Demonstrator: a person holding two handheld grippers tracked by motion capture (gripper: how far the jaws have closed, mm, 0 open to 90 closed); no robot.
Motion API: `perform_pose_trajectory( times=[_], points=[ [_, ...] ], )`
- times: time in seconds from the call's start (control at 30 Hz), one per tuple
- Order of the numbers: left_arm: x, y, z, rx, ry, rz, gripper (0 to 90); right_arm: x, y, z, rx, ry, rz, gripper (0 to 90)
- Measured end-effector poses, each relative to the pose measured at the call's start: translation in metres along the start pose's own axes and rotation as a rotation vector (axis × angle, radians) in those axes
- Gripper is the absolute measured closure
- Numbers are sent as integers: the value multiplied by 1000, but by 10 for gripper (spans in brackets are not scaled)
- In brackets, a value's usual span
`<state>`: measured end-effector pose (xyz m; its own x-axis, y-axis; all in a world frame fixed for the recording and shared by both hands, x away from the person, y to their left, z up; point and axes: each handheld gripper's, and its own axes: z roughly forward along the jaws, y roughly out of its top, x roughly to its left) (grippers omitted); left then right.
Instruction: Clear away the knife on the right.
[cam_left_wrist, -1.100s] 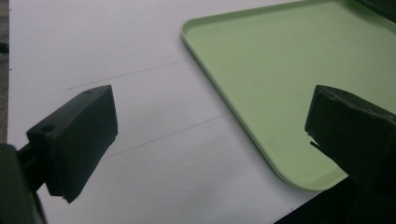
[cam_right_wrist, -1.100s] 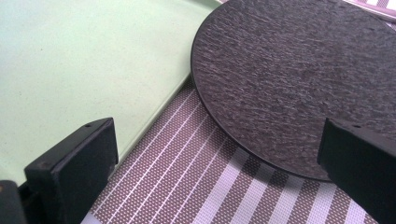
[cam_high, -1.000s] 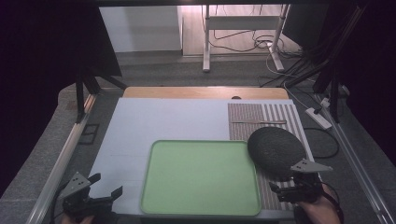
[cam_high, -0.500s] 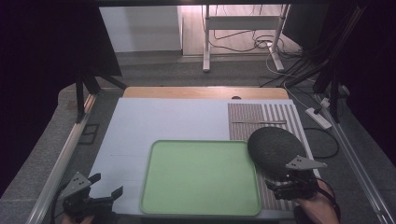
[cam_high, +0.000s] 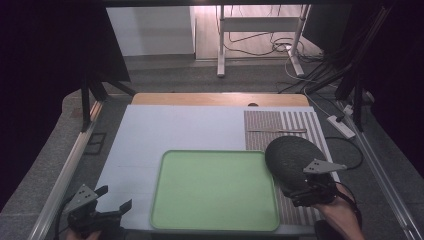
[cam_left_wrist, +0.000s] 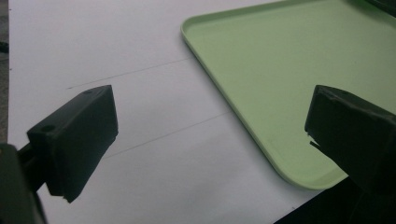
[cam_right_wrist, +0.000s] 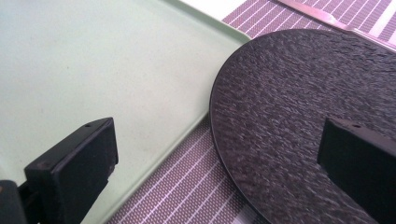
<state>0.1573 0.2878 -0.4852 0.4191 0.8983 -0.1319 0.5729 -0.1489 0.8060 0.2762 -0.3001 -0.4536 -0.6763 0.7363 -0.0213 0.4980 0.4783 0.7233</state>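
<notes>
Approaching the dark round plate with my right gripper, jaws spread wide; in the right gripper view one jaw sits over the green tray, the other over the plate's textured face. Nothing is pinched yet. My judgement: this is the reach-to-grasp step, and the plate is not yet taken.

Plate location: lower right of the high view, resting on the striped placemat, its left rim at or slightly over the tray's right edge; I cannot tell whether they touch.

Next move, as I judge it: lower and line the jaws across the plate's near rim, one jaw above and one under, then close. The rim lies low and flat, so getting a jaw beneath it looks like the hard part.

My left gripper hovers spread and empty at lower left, over the white desk, near the tray's corner.

Surface: white sheet, wooden strip at the far edge, a slim metal utensil on the placemat. Room: dim, grey floor, cables and white stand legs beyond.
</notes>
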Motion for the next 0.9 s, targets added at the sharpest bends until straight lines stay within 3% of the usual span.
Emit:
perform_pose_trajectory(
  times=[0.37,0.9],
  points=[
    [0,0,1,3,-2,-3,35,-9,10,5,-28,5,14,0],
    [1,1,1,6,-8,-6,35,-23,26,31,8,11,39,0]
  ],
)
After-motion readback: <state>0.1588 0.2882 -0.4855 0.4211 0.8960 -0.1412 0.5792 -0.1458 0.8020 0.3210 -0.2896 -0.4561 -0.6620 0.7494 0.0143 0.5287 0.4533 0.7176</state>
